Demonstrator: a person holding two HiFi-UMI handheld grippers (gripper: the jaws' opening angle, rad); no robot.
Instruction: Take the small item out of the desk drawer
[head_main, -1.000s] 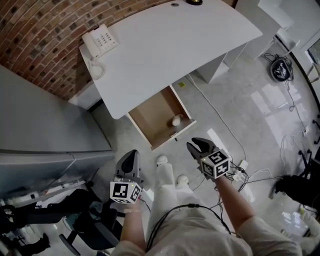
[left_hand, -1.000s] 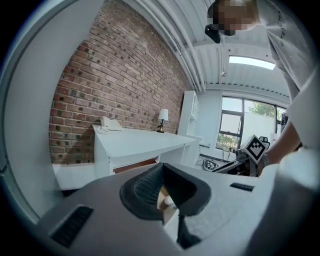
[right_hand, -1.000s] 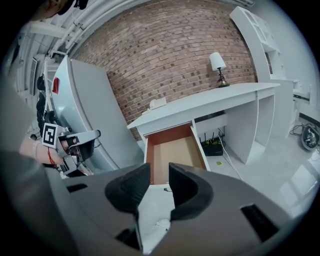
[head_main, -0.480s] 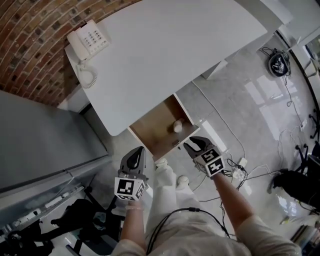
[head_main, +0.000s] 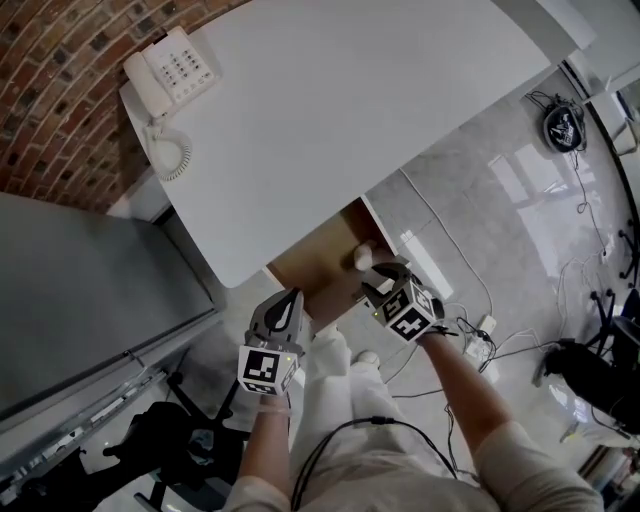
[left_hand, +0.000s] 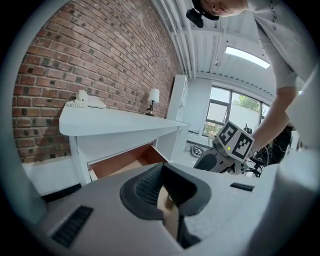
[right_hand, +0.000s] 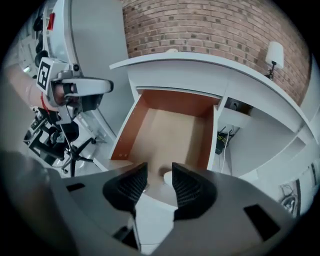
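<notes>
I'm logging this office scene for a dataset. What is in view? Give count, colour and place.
curved white desk: one, white, against the wall
brick wall: one, red-brown, behind the desk
corded telephone: one, white, desk's far left corner
small shaded table lamp: one, white shade, desk's other end
open wooden desk drawer: one, brown inside, pulled out under the desk
small round item: one, white, on the drawer floor near its front
office chair: one, black, floor at the person's left
floor cables: several, white and black, right of the desk
left gripper: grey, jaws together, empty, outside the drawer
right gripper: grey, jaws opening, at the drawer front, item just ahead, ungripped
</notes>
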